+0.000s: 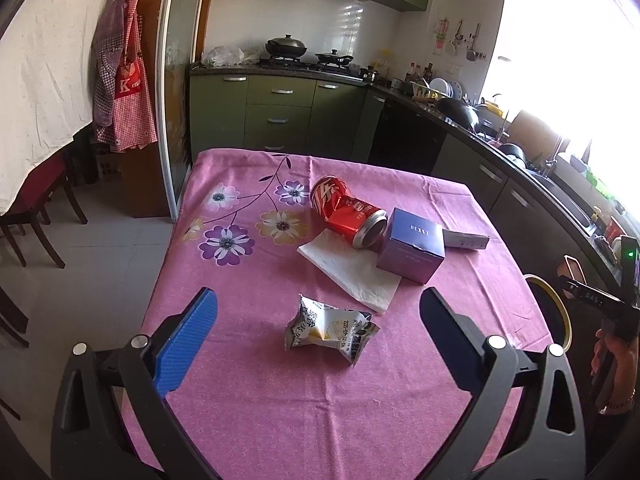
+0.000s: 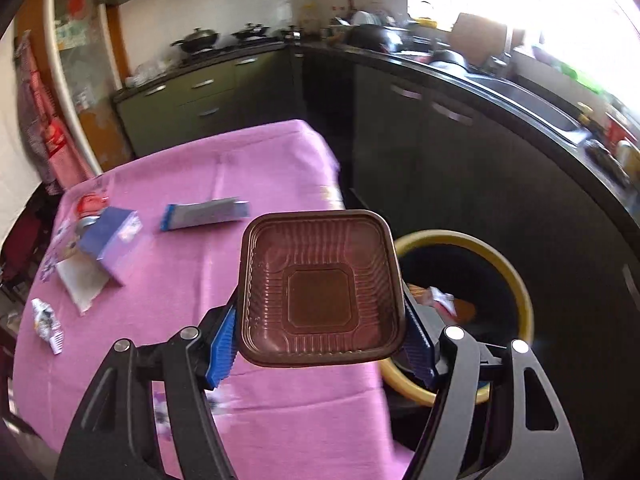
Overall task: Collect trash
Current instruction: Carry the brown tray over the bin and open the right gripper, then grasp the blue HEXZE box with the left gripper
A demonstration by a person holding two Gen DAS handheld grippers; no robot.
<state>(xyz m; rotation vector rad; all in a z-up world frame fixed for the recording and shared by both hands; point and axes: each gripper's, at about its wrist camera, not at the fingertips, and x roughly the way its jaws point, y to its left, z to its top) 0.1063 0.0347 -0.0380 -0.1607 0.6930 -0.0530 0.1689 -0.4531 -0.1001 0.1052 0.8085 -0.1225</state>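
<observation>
Your right gripper (image 2: 320, 344) has the brown plastic tray (image 2: 320, 288) clamped side to side between its fingers (image 2: 222, 350), tray mouth facing the camera, square so no long axis to worry about. The key relation: the yellow-rimmed bin (image 2: 516, 280) sits beside the table (image 2: 248, 160) edge, to the right of and beyond the tray in the right wrist view, partly hidden behind it. Tray overlaps the bin's near-left rim but isn't over the mouth, so I'd judge you need to carry it further right and forward before letting go; drop it now and it could clip the rim or land on the table edge. Bin already has some scraps inside. Your left gripper (image 1: 320, 320) is spread wide and empty, hovering over the table with the crumpled snack wrapper (image 1: 330, 330) lying just ahead between its fingers, clearly the nearer hand for that one. Beyond it: white napkin (image 1: 352, 276), red soda can (image 1: 348, 214) on its side with the open end toward the purple box (image 1: 412, 250), long axis running diagonally away to the left, and a flat grey-blue carton (image 1: 466, 240) behind the box. Readable text: box lid has small spaced capitals, too small to spell out with confidence; can carries white Chinese script; wrapper shows Chinese print and a date stamp I can't read fully; red apron (image 1: 128, 88) on the far wall shows a "K".
</observation>
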